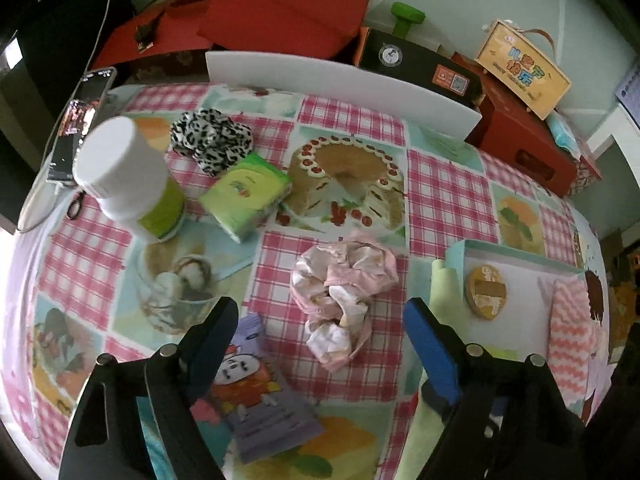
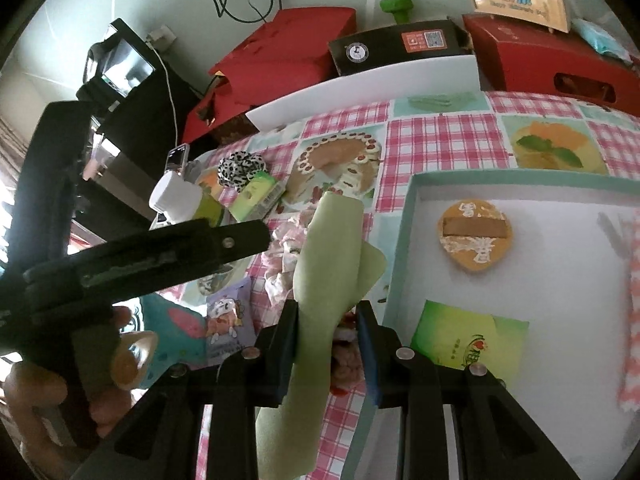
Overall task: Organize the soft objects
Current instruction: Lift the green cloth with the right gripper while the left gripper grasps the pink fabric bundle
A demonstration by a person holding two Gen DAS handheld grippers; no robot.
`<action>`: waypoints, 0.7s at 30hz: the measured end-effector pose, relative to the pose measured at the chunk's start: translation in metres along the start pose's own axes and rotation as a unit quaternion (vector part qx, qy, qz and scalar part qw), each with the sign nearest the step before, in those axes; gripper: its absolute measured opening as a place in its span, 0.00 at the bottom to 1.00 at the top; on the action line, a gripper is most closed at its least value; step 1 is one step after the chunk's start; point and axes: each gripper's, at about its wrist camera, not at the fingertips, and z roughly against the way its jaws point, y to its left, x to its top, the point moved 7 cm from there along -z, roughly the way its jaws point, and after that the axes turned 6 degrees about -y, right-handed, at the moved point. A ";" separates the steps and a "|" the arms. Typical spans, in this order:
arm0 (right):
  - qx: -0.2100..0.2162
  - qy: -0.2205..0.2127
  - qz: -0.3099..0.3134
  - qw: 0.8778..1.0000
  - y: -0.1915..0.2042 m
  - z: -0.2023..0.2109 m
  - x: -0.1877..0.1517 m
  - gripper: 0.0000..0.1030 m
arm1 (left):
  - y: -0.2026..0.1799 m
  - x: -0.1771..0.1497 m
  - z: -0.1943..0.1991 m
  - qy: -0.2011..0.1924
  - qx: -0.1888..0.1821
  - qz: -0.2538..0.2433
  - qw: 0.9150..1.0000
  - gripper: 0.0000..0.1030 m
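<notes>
A crumpled pink satin scrunchie [image 1: 344, 280] lies on the checked tablecloth just ahead of my left gripper [image 1: 320, 312]. That gripper is open, its blue-padded fingers either side of the scrunchie and not touching it. My right gripper [image 2: 328, 316] is shut on a light green cloth [image 2: 328, 248], which stands up from the jaws and hangs below them, beside the teal-rimmed box [image 2: 404, 240]. The same green cloth [image 1: 444, 292] shows at the box's left wall [image 1: 520, 254] in the left wrist view. A leopard-print scrunchie [image 1: 212, 140] lies at the far left.
In the box lie an orange heart-shaped piece [image 2: 474, 236], a green packet [image 2: 468, 340] and a pink zigzag cloth [image 1: 568, 332]. A white-lidded jar [image 1: 128, 176], a green tissue pack [image 1: 246, 196], a purple cartoon packet [image 1: 256, 392] and a phone [image 1: 80, 120] are on the table. Red boxes [image 1: 280, 8] stand behind.
</notes>
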 end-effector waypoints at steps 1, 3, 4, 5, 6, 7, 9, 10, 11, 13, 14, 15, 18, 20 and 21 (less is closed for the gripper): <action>0.000 0.001 0.000 1.000 0.000 -0.001 0.000 0.30 | 0.000 0.000 -0.002 0.001 -0.001 0.005 1.000 0.75; 0.003 0.004 0.002 1.000 0.001 -0.003 -0.001 0.30 | 0.004 -0.001 -0.009 0.007 -0.001 0.017 1.000 0.67; 0.004 0.005 0.002 1.000 0.002 -0.004 -0.002 0.30 | 0.004 -0.001 -0.011 0.009 0.001 0.020 1.000 0.67; 0.005 0.007 0.002 1.000 0.003 -0.005 -0.003 0.30 | 0.006 -0.002 -0.014 0.012 0.005 0.023 1.000 0.67; 0.006 0.009 0.002 1.000 0.003 -0.006 -0.003 0.30 | 0.006 -0.003 -0.017 0.015 0.008 0.024 1.000 0.66; 0.006 0.010 0.001 1.000 0.003 -0.007 -0.004 0.30 | 0.006 -0.003 -0.020 0.017 0.007 0.024 1.000 0.66; 0.007 0.012 0.001 1.000 0.003 -0.008 -0.005 0.30 | 0.003 -0.005 -0.026 0.025 0.006 0.022 0.999 0.66; 0.007 0.014 0.001 1.000 0.003 -0.009 -0.005 0.30 | 0.003 -0.007 -0.029 0.029 0.006 0.021 0.999 0.65; 0.007 0.016 0.000 1.000 0.003 -0.010 -0.006 0.30 | 0.002 -0.008 -0.031 0.032 0.006 0.021 0.999 0.64; 0.005 0.020 -0.001 1.000 0.002 -0.013 -0.007 0.30 | 0.001 -0.010 -0.037 0.040 0.005 0.022 0.999 0.58; 0.004 0.022 -0.001 1.000 0.002 -0.013 -0.007 0.30 | 0.001 -0.012 -0.040 0.046 0.004 0.024 0.999 0.56; 0.004 0.024 0.000 1.000 0.002 -0.014 -0.008 0.30 | 0.002 -0.013 -0.043 0.050 0.004 0.026 0.998 0.54; 0.006 0.023 0.005 1.000 0.003 -0.015 -0.008 0.30 | 0.004 -0.015 -0.045 0.050 0.013 0.023 0.998 0.41; 0.008 0.024 0.006 1.000 0.004 -0.017 -0.008 0.30 | 0.003 -0.015 -0.046 0.048 0.009 0.021 0.999 0.31; 0.009 0.026 0.006 1.000 0.004 -0.018 -0.009 0.30 | 0.002 -0.015 -0.046 0.048 0.009 0.021 0.999 0.27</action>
